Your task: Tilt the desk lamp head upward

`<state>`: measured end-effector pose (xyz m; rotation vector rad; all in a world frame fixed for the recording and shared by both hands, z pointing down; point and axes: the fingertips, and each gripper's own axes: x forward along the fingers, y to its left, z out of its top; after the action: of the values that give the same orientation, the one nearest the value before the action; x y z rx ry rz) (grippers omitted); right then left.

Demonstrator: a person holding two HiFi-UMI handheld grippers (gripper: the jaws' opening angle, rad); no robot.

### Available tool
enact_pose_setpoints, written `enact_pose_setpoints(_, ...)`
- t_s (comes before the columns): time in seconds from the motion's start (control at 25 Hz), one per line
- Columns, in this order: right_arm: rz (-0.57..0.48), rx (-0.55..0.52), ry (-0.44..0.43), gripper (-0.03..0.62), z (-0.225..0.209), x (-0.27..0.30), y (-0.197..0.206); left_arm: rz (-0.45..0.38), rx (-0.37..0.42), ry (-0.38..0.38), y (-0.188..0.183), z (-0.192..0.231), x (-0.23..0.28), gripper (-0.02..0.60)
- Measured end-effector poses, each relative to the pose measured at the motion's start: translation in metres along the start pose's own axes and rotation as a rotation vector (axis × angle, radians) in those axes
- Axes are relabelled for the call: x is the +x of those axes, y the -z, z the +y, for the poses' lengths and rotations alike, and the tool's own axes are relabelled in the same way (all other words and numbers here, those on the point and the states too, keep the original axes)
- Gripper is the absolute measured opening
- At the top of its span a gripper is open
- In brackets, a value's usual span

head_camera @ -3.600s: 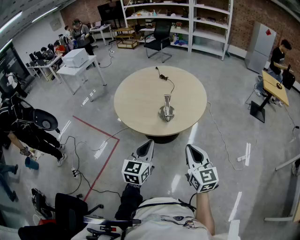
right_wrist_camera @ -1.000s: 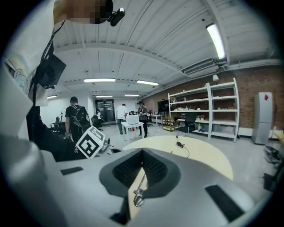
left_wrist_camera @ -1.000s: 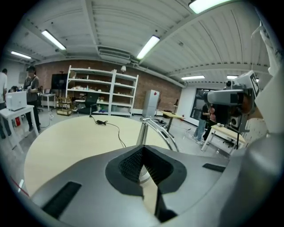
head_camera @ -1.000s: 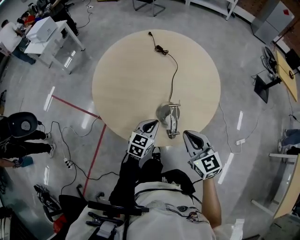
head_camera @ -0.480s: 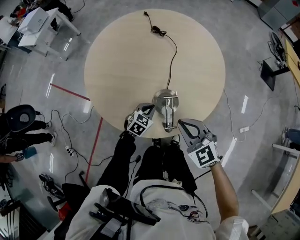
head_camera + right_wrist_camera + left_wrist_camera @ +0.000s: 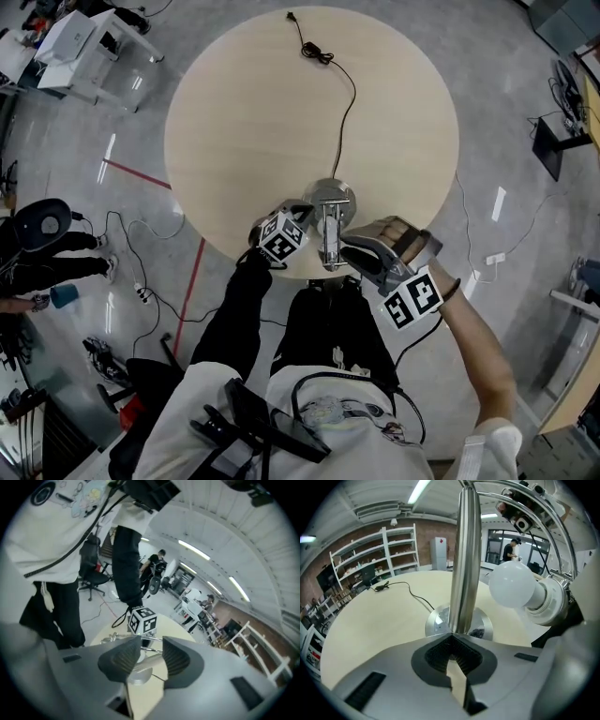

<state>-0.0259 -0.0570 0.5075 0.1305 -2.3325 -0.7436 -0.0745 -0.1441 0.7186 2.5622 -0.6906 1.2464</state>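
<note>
A chrome desk lamp stands near the round table's near edge, its base (image 6: 330, 195) on the wood and its arm (image 6: 328, 239) reaching toward me. In the left gripper view its pole (image 6: 467, 555) rises straight ahead, with the white bulb (image 6: 511, 585) at the right. My left gripper (image 6: 302, 208) (image 6: 452, 634) is shut, its tips at the foot of the pole. My right gripper (image 6: 352, 255) (image 6: 151, 651) is at the lamp's head end with its jaws opening. Chrome lamp parts (image 6: 140, 674) show in the gap, and the pads do not press on them.
The lamp's black cord (image 6: 345, 112) runs across the tan table (image 6: 234, 122) to a plug at the far edge. I stand against the table's near rim. White side tables (image 6: 75, 47) stand at the far left. Cables (image 6: 141, 281) lie on the grey floor.
I have walked up to the table. Both grippers have closed in on the lamp: the left to its pole, the right swinging left to its head end, where its jaws now stand apart.
</note>
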Motion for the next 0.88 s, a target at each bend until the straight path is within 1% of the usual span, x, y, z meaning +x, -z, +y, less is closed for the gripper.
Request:
enact_pose_setpoints(0.08, 0.025, -0.163, -0.043, 0.141, 0.006, 0.003, 0.005, 0.008, 0.006, 0.007, 0.001, 0.002, 0.005, 0.002)
enact_pose_setpoints(0.16, 0.040, -0.309, -0.081, 0.150, 0.010, 0.006, 0.011, 0.015, 0.011, 0.020, 0.001, 0.004, 0.010, 0.002)
enact_pose_setpoints(0.24, 0.040, -0.427, -0.104, 0.160, 0.013, 0.010, 0.014, 0.020, 0.014, 0.033, 0.001, 0.005, 0.014, 0.002)
enact_pose_setpoints(0.32, 0.034, -0.518, -0.120, 0.161, 0.015, 0.015, 0.016, 0.024, 0.017, 0.047, 0.002, 0.006, 0.016, 0.002)
enact_pose_setpoints(0.52, 0.025, -0.690, -0.164, 0.161, 0.024, 0.027, 0.021, 0.019, -0.019, 0.084, 0.001, 0.008, 0.018, 0.002)
enact_pose_setpoints(0.64, 0.026, -0.767, -0.202, 0.161, 0.033, 0.030, 0.025, 0.027, -0.017, 0.090, 0.000, 0.008, 0.017, 0.002)
enact_pose_setpoints(0.76, 0.002, -0.797, -0.230, 0.160, 0.042, 0.034, 0.025, 0.025, -0.023, 0.088, 0.000, 0.009, 0.016, 0.003)
enact_pose_setpoints(0.88, -0.017, -0.811, -0.217, 0.156, 0.042, 0.038, 0.022, 0.026, -0.024, 0.085, 0.001, 0.009, 0.017, 0.003)
